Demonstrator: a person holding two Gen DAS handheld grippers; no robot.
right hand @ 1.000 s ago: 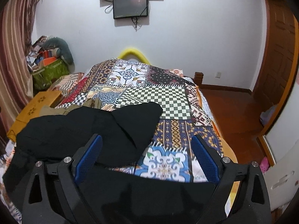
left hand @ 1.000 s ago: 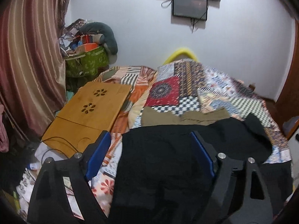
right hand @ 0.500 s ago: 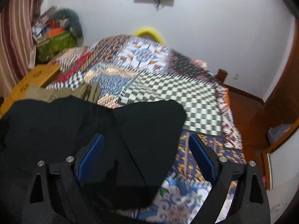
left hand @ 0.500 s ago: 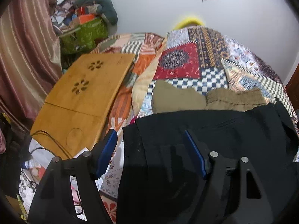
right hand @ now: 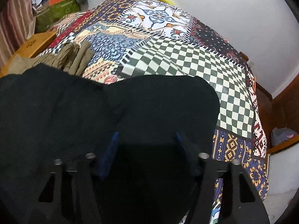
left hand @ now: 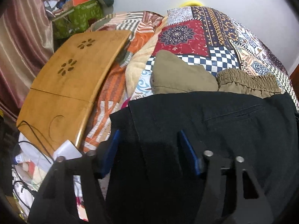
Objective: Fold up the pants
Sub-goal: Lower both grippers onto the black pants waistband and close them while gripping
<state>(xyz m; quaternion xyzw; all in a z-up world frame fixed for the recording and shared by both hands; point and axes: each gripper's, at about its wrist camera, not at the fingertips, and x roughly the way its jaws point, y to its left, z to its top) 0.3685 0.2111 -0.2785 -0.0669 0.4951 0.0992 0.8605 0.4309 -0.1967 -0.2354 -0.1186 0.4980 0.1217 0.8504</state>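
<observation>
I count two garments on my bed: one pair of black pants (left hand: 214,123) filling the lower half of both views, and one pair of olive pants (left hand: 196,78) at centre of the left view, upper left of the right view. There is one patchwork bedspread (right hand: 186,59), one wooden lap desk (left hand: 71,71) at left in the left view, one green bag (left hand: 80,18) at upper left, and one curtain (left hand: 20,43) along the left edge. I hold two grippers, the left gripper (left hand: 149,149) and the right gripper (right hand: 147,149), each with two blue-padded fingers, making four in all.
</observation>
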